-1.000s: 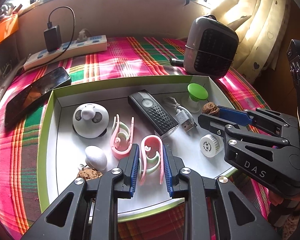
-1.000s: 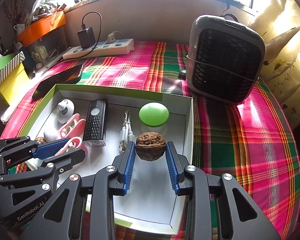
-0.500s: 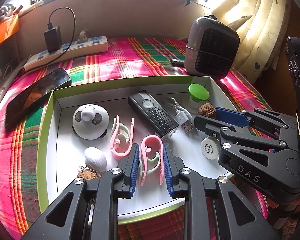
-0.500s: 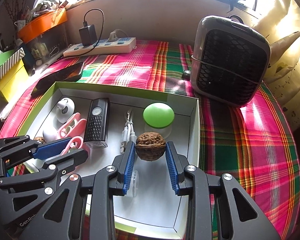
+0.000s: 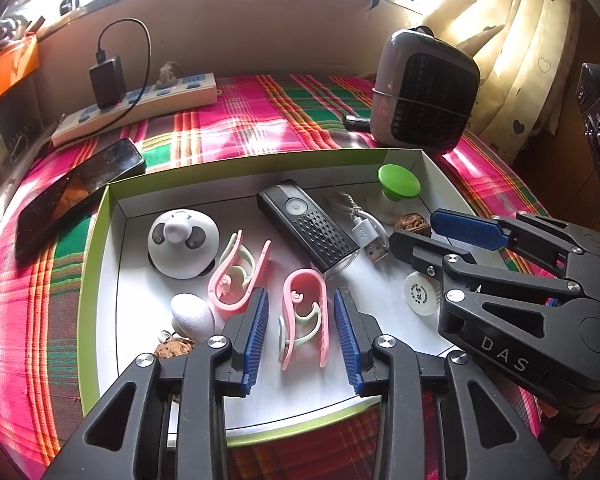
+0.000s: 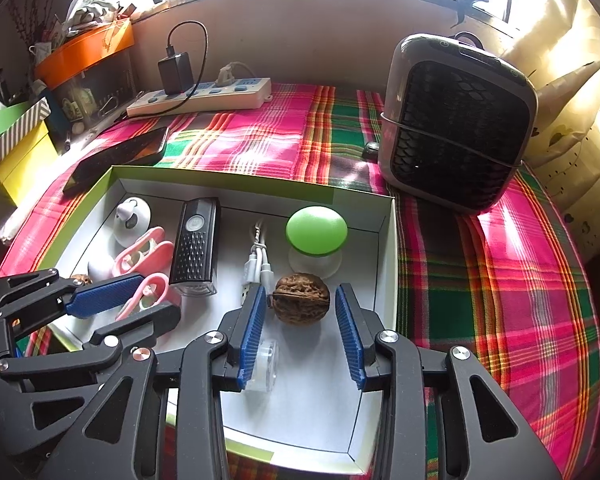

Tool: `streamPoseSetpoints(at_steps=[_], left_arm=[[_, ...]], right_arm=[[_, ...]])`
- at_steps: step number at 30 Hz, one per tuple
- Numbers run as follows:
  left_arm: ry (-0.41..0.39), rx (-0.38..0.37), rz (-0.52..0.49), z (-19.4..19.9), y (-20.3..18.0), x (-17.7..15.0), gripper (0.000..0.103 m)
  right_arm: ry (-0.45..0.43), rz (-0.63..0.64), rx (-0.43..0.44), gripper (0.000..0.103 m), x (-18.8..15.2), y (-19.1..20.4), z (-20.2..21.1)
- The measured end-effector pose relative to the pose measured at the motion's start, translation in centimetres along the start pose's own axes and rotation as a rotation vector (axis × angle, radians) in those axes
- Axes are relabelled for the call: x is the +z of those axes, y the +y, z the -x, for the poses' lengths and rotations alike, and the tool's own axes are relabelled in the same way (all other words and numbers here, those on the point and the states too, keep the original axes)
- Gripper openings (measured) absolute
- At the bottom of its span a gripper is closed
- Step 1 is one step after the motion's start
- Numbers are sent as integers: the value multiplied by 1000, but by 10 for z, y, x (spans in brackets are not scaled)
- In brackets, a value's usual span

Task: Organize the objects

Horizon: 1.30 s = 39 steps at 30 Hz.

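A white box with a green rim [image 5: 100,240] lies on a plaid cloth. My left gripper [image 5: 300,292] is opening, and its blue pads stand apart from the pink and green clip [image 5: 304,316] lying flat between them on the box floor. My right gripper [image 6: 301,288] is also opening around a brown walnut [image 6: 300,298], which rests on the floor near the box's right wall [image 6: 384,260] with a thin gap on each side. In the left wrist view the right gripper [image 5: 416,226] reaches in from the right at the walnut [image 5: 410,222].
Also in the box: a white panda-faced gadget [image 5: 184,240], a second pink clip [image 5: 236,276], a black torch [image 5: 308,228], a USB cable [image 5: 364,232], a green knob [image 5: 398,180], a white egg shape [image 5: 192,314], another walnut [image 5: 174,348], a white cap [image 5: 420,294]. Behind the box: phone [image 5: 76,188], power strip [image 5: 140,100], grey heater [image 5: 424,92].
Both pairs of jaws have spread. The left pads have let go of the pink clip and the right pads have let go of the walnut, which now sits on the box floor.
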<state>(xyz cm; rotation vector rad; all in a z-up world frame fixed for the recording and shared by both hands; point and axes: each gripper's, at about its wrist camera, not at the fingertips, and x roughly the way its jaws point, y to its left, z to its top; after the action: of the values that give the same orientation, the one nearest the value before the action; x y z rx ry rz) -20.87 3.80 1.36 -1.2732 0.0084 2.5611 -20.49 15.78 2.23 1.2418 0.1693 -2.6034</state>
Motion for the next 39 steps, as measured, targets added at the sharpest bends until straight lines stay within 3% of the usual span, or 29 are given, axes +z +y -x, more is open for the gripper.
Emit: streamPoseSetpoints(at_steps=[7, 25, 34, 39], left_arm=[[-2, 27, 15, 6, 3, -4, 36], [-114, 151, 26, 60, -8, -37, 36], [-134, 186, 46, 79, -11, -58, 36], [-96, 186, 59, 74, -12, -72, 36]], right_arm=[[-16, -16, -4, 42, -4, 1, 10], [-117, -44, 8, 43, -35, 19, 64], [-137, -43, 9, 47, -55, 24, 80], [-100, -44, 8, 48, -70, 26, 76]])
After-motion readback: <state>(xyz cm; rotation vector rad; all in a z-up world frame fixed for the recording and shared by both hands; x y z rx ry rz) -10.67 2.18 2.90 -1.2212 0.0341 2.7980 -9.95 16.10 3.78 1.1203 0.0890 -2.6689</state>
